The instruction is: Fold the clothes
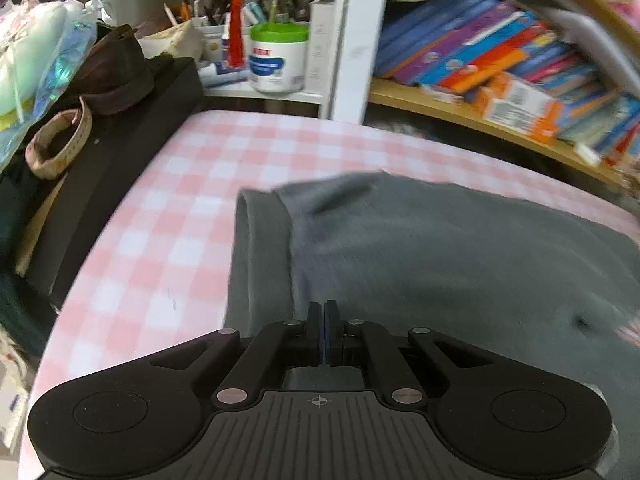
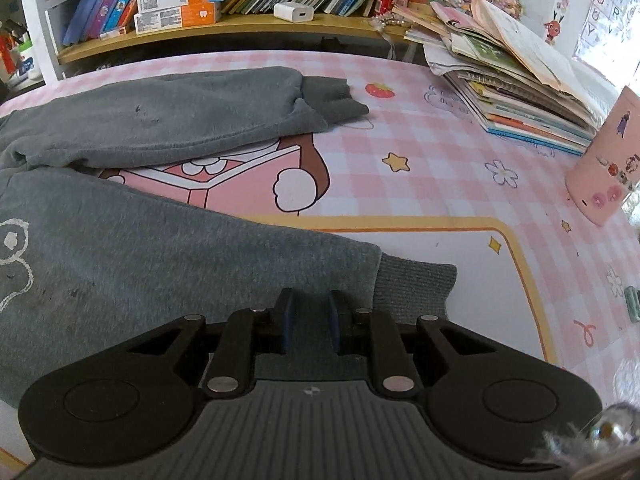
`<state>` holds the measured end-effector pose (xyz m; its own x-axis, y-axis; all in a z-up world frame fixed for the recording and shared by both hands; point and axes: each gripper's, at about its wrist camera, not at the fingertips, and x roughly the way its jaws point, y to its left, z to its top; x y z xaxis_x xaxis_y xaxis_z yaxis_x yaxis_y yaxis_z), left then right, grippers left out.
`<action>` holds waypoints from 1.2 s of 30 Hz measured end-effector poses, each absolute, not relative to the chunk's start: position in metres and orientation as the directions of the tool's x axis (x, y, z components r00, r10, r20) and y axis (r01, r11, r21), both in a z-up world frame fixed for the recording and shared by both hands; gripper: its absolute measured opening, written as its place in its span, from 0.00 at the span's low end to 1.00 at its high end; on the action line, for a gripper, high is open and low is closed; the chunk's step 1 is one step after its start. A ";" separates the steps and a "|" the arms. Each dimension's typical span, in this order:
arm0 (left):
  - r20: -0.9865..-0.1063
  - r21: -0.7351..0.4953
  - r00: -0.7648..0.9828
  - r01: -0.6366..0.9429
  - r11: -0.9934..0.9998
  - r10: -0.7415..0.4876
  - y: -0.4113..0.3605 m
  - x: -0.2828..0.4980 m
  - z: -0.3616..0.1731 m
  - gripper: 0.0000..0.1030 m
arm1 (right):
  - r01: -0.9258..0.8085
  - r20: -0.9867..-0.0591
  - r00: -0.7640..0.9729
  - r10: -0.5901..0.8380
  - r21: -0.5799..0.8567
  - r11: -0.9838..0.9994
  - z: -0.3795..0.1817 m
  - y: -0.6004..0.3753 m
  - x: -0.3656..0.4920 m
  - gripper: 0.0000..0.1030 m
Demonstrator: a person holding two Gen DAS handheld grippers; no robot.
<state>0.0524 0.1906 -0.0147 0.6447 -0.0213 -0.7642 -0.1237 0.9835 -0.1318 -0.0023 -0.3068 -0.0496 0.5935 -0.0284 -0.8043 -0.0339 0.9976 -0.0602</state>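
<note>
Grey sweatpants (image 2: 132, 248), soft and floppy, are lying spread on the table (image 2: 440, 168); left hand-held gripper (image 1: 323, 308) is being pinched closed at the waistband, right hand-held gripper (image 2: 310, 300) is being clamped near the cuff.

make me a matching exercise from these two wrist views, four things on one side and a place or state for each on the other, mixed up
Things:
1. left gripper
2. white jar with green lid
3. pile of magazines
4. white charger block

Places or states:
A. on the wooden shelf in front of the books
B. stacked on the pink checked table, far right side
C. jaws together at the waistband end of the grey trousers
D. on the white shelf beside pen holders

Pairs: 1-C, 2-D, 3-B, 4-A
</note>
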 end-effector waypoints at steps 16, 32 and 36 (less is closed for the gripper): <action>-0.791 -0.322 0.611 -0.366 0.873 -0.036 0.232 -0.039 -0.035 0.04 | -0.036 -0.811 0.582 -0.051 -0.089 0.995 -0.048 -0.294 -0.008 0.18; -0.793 -0.329 0.606 -0.335 0.883 -0.066 0.240 -0.064 -0.034 0.04 | 0.005 -0.806 0.590 -0.046 -0.054 0.999 -0.048 -0.293 -0.034 0.26; -0.777 -0.280 0.627 -0.276 0.920 -0.049 0.231 -0.065 -0.021 0.04 | 0.020 -0.800 0.596 -0.069 -0.071 0.997 -0.043 -0.284 -0.046 0.27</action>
